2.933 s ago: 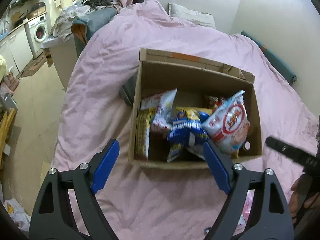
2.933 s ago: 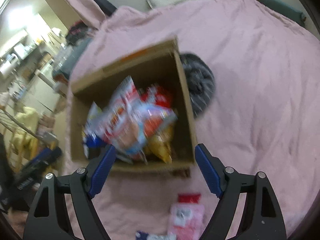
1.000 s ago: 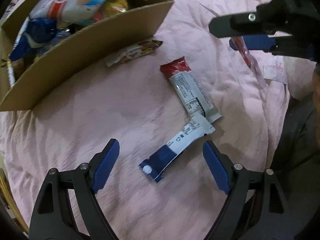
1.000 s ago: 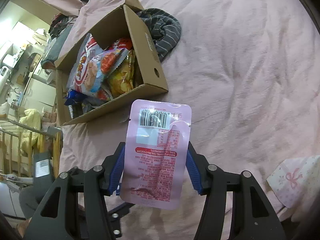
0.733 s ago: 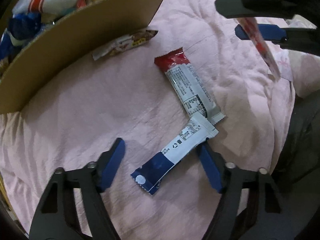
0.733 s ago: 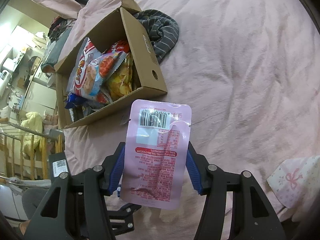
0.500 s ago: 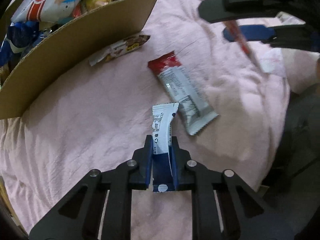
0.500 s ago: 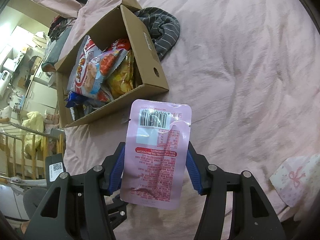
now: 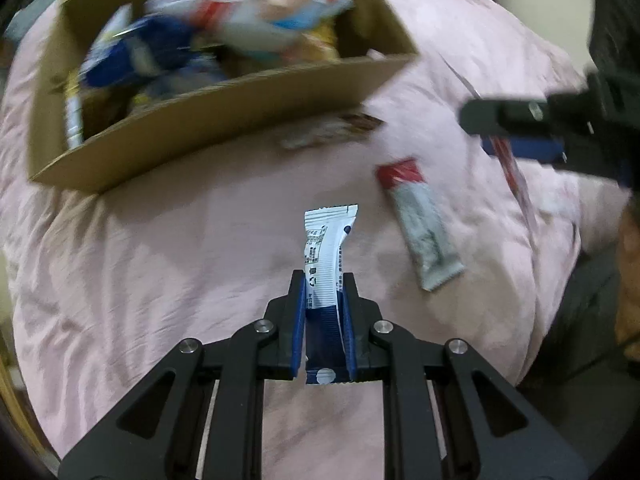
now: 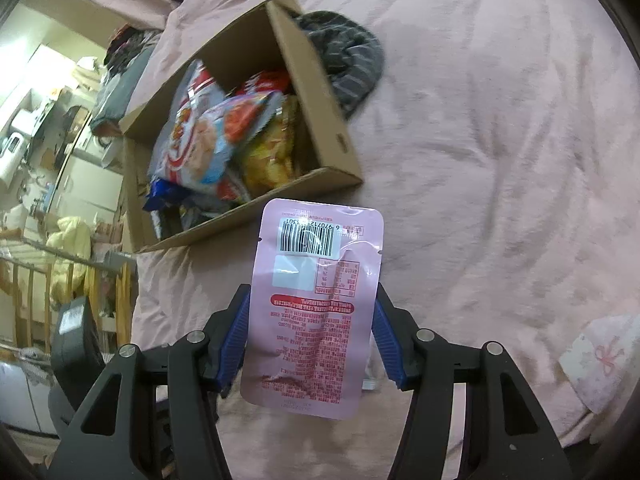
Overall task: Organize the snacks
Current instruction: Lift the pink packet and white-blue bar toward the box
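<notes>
My left gripper (image 9: 322, 280) is shut on a white-and-blue snack stick (image 9: 326, 240), which stands up between the pads above the pink bedspread (image 9: 160, 264). Ahead of it sits an open cardboard box (image 9: 224, 104) full of snack bags. A red-and-grey bar (image 9: 420, 228) and a small brown packet (image 9: 332, 132) lie on the bed beside the box. My right gripper (image 10: 312, 308) is shut on a flat pink pouch (image 10: 316, 304), held upright in front of the same box (image 10: 320, 120). In the left wrist view that gripper (image 9: 520, 136) hovers at the right.
A grey striped cloth (image 10: 344, 56) lies behind the box. A white pouch with a pink bow (image 10: 600, 356) rests on the bed at the right. A wooden rail (image 10: 24, 280) and kitchen furniture stand off the bed's left side. A person's dark clothing (image 9: 592, 312) is at the right.
My left gripper closed on the white-and-blue stick and lifted it off the bed, then swung toward the box. The right gripper kept still with the pink pouch.
</notes>
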Available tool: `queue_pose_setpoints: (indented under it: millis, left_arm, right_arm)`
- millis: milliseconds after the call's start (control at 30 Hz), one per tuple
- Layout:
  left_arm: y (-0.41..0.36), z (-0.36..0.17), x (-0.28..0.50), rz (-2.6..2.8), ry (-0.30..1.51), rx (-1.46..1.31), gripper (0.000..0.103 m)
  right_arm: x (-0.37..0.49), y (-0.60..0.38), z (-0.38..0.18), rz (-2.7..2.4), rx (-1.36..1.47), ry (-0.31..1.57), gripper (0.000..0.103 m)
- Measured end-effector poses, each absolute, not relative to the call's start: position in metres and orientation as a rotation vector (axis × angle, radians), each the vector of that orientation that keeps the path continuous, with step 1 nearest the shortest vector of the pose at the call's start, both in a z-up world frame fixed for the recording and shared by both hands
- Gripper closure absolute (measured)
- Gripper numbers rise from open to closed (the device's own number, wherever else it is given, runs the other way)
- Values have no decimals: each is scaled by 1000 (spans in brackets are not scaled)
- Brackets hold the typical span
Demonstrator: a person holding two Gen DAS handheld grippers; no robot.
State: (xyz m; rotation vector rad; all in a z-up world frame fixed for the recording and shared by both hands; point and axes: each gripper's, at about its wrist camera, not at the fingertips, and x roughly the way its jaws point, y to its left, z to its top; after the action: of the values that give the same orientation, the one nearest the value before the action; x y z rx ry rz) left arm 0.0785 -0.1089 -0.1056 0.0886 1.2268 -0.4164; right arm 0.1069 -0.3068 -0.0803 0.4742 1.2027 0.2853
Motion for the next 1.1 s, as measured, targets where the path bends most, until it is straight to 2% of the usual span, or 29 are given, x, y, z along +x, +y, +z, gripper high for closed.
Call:
queue_pose_setpoints:
  millis: [400,700,1100]
  left_arm:
    - [-32,-69,77,-172,1150,-22,90]
    - [-6,-16,88,-45,986,-37,90]
    - [13,30,127,-32,883,-100,90]
  right_arm:
    - [107,-270,-80,371,387,1225,44]
    - [99,-275,-51,445,399,1121,43]
    - [120,-285,-7,451,422,965,43]
